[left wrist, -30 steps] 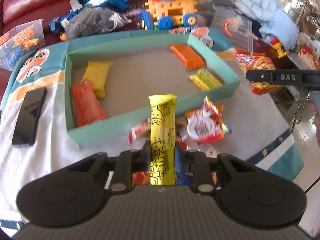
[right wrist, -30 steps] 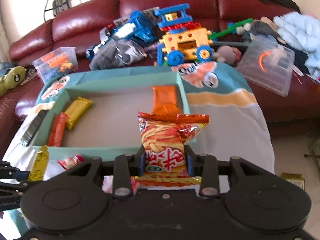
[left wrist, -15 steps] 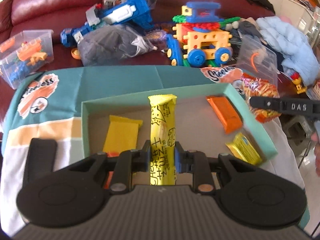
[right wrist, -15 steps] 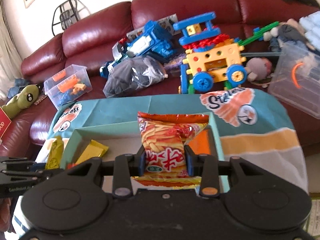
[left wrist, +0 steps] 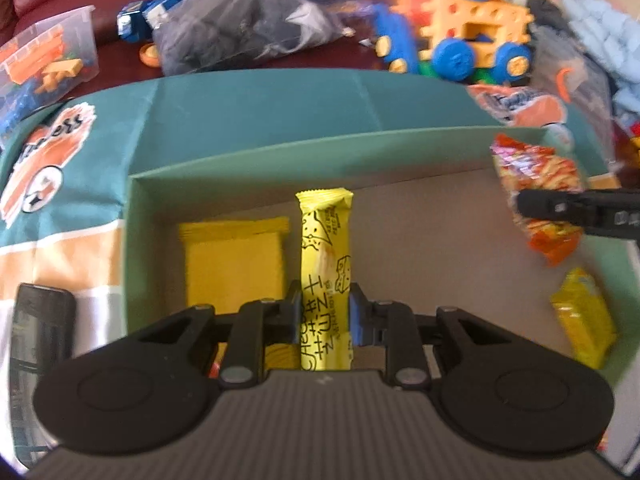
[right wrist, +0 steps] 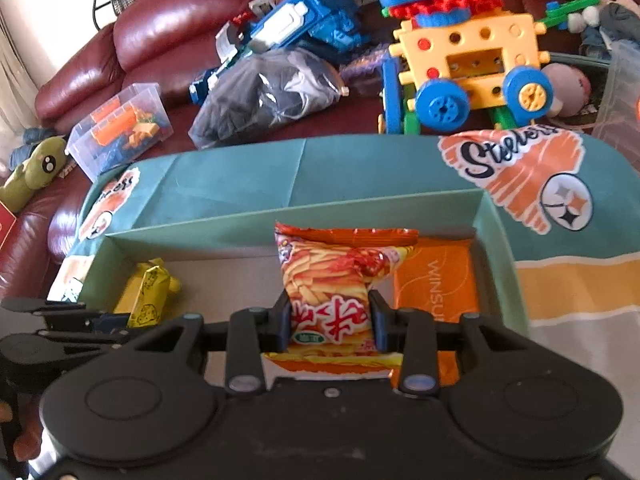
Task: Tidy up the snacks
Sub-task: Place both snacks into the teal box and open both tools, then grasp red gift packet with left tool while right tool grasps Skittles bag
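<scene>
My left gripper [left wrist: 323, 312] is shut on a long yellow snack stick [left wrist: 325, 248], held upright over the left half of the green box [left wrist: 280, 152]. A flat yellow packet [left wrist: 234, 264] lies in the box just left of the stick, and a small yellow packet [left wrist: 584, 316] lies at the box's right end. My right gripper [right wrist: 330, 320] is shut on an orange bag of crisps [right wrist: 332, 276] above the box's right half [right wrist: 280, 228], next to an orange packet [right wrist: 436, 276] on the box floor. The left gripper [right wrist: 60, 320] and its yellow stick [right wrist: 148, 300] show at the left of the right wrist view.
A black phone [left wrist: 40, 320] lies on the cloth left of the box. Behind the table the red sofa [right wrist: 160, 40] holds a yellow-and-blue toy vehicle [right wrist: 468, 64], a dark plastic bag [right wrist: 264, 96], a clear tub of bricks [right wrist: 120, 128] and a green plush [right wrist: 32, 168].
Both grippers have moved forward and down, from in front of the box to above its inside, each still holding its snack. The loose snacks before the box have dropped out of view.
</scene>
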Available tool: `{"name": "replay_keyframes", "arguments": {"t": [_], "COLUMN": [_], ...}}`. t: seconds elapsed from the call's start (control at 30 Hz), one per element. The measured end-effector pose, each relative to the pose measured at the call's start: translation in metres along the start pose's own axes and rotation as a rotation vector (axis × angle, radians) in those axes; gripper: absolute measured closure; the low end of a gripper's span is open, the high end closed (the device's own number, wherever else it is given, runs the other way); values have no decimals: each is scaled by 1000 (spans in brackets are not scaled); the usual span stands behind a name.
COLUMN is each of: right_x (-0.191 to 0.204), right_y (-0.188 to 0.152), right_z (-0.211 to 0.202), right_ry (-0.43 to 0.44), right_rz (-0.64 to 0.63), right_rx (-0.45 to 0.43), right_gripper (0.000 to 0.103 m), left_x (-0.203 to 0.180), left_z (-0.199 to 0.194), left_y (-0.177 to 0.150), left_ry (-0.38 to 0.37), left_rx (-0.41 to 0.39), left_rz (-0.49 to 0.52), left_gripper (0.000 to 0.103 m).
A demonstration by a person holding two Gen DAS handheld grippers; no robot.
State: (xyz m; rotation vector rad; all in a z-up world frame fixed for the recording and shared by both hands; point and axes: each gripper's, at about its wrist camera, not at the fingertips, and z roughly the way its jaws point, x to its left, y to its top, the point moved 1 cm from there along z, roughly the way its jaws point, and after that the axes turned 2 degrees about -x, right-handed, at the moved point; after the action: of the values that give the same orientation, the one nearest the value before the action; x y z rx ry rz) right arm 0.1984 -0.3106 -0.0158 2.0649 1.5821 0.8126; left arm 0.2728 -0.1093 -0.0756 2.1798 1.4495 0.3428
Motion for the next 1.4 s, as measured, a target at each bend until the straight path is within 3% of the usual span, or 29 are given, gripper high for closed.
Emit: {"name": "replay_keyframes", "arguments": {"t": [0.13,0.17,0.2,0.23,0.27,0.3,0.33,0.37,0.4,0.47,0.67,1.03,1.33,1.4], "right_x": [0,0,0,1,2,2,2,3,3,4,7,8,3,-4], "right_y": [2,4,5,6,7,8,9,9,9,8,-2,-60,-118,-129], "right_z": [7,8,10,11,11,10,7,1,-4,-15,-47,-110,-139,-143], "right_ry": [6,7,10,13,15,19,20,17,20,27,10,16,-37,-52], "right_rz": [-1,-4,-9,-12,-9,-2,5,10,16,25,22,45,55,88], "right_rx": [-4,-5,-7,-8,-10,-15,-32,-55,-71,-81,-89,-76,-41,-37], "right_gripper": [66,66,65,59,41,31,15,7,5,0,0,0,0,7], "left_x": [10,7,4,1,-1,-3,-5,-7,-9,-11,-16,-36,-55,-57], "left_z": [4,0,-5,-11,-18,-24,-31,-37,-41,-50,-79,-132,-134,-129], "left_y": [5,6,7,9,10,11,11,11,12,11,-8,-88,-156,-165], "left_ry": [5,11,22,21,15,19,32,47,57,55,36,-18,-29,-30], "left_rx": [-7,-25,-49,-68,-92,-118,-143,-158,-165,-167,-162,-127,-29,-4], "left_rz": [-25,-10,0,0,-5,-4,2,7,9,6,-11,43,159,168], "left_gripper": [80,76,63,53,32,17,12,5,2,0,0,0,0,0]}}
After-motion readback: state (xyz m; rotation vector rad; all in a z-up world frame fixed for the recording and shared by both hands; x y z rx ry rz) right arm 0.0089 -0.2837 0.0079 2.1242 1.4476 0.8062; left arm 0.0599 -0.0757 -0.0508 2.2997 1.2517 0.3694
